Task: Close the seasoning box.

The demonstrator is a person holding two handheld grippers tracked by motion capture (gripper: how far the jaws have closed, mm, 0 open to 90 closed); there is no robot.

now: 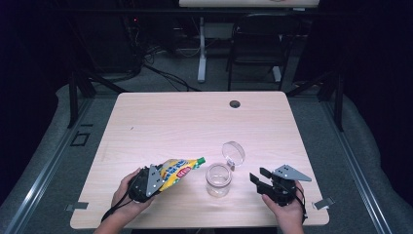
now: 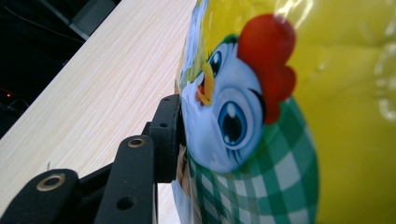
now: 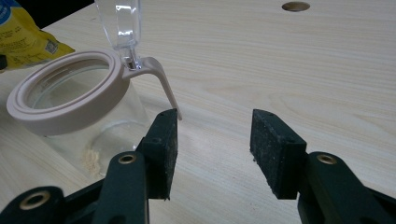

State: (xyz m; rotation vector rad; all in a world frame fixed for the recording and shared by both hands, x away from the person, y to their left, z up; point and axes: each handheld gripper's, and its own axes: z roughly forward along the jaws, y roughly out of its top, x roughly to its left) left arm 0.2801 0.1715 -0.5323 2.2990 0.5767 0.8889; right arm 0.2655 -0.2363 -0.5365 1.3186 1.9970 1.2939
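Observation:
A yellow snack bag (image 1: 179, 170) with a cartoon chicken print (image 2: 243, 116) is clamped in my left gripper (image 1: 157, 179) near the table's front left, its green end pointing toward the jar. A clear jar (image 1: 218, 179) with a beige rim (image 3: 65, 100) stands at front centre, its clear hinged lid (image 1: 234, 152) flipped open behind it. A little powder lies at the jar's bottom. My right gripper (image 1: 258, 179) sits just right of the jar, open, with nothing between its pads (image 3: 215, 151).
The light wooden table (image 1: 170, 122) has a round cable hole (image 1: 234, 104) near its far edge. A dark chair (image 1: 258, 44) and a white desk leg (image 1: 201, 48) stand on the floor beyond the table.

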